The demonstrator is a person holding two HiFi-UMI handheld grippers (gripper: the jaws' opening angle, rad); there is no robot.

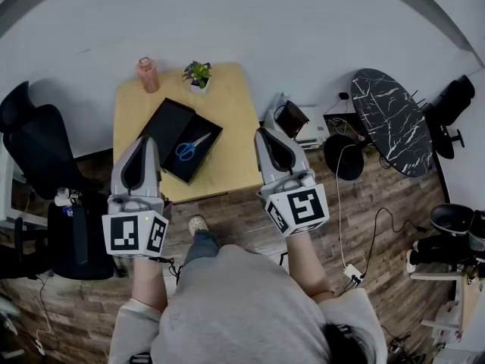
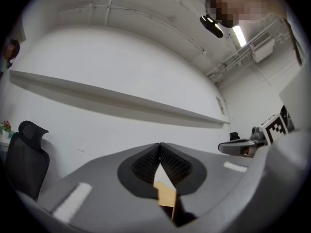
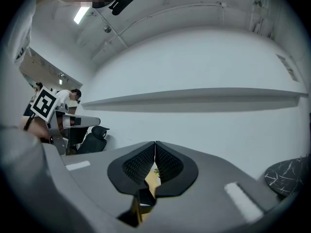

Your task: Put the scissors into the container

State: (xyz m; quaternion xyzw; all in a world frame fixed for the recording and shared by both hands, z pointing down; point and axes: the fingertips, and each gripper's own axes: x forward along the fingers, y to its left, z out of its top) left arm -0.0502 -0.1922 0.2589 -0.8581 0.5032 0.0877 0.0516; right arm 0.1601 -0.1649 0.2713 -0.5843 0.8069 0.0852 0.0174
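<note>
Blue-handled scissors [image 1: 191,147] lie inside the black container [image 1: 163,127], an open flat box on the light wooden table [image 1: 235,112]. My left gripper [image 1: 148,139] hovers over the table's front left corner, its tips just left of the box, jaws shut and empty. My right gripper [image 1: 261,131] hangs beyond the table's right edge, also shut with nothing in it. In the left gripper view the left gripper [image 2: 160,143] points at a white wall, with a sliver of the table [image 2: 166,194] showing below. The right gripper [image 3: 155,142] shows the same in its own view.
A pink bottle [image 1: 148,74] and a small potted plant [image 1: 198,74] stand at the table's far edge. A black office chair [image 1: 34,139] is at the left, and a black marble table [image 1: 390,120] at the right. Cables lie on the wooden floor.
</note>
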